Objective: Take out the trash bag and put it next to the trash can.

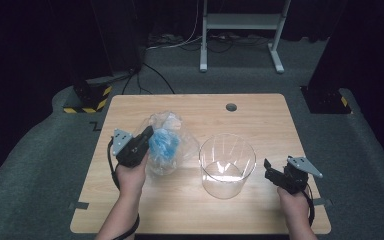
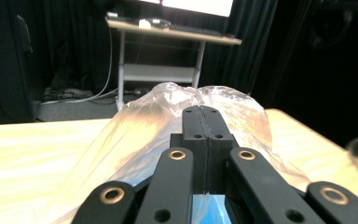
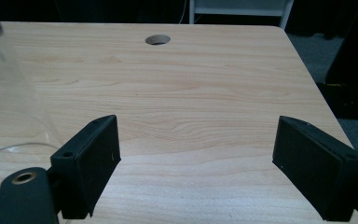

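Pinching a clear plastic bag between jaws pressed flat together, with no gap showing along their seam in the left gripper view: so stands the left gripper, held in a hand over the left half of the wooden table. Billowing up and ahead of the closed tips in that same view, the bag's film, caught at its near edge. Bunched inside the bag, just beyond the jaws from the high view, something blue; too crumpled to name. Resting on the tabletop otherwise, slumped toward the table's middle.

Standing upright just right of the bag and apart from it, a clear round container, open at the top, nothing visible within. Hovering near the table's right front edge, the right gripper, gripped by the other hand, jaws spread wide with bare wood between them and nothing held. Showing at the left edge of the right gripper view, a curved slice of the container's wall, beside the left jaw but not touching it.

Counted: one bag, one blue bundle, one container, two grippers, two hands, one round cable hole near the table's far edge.
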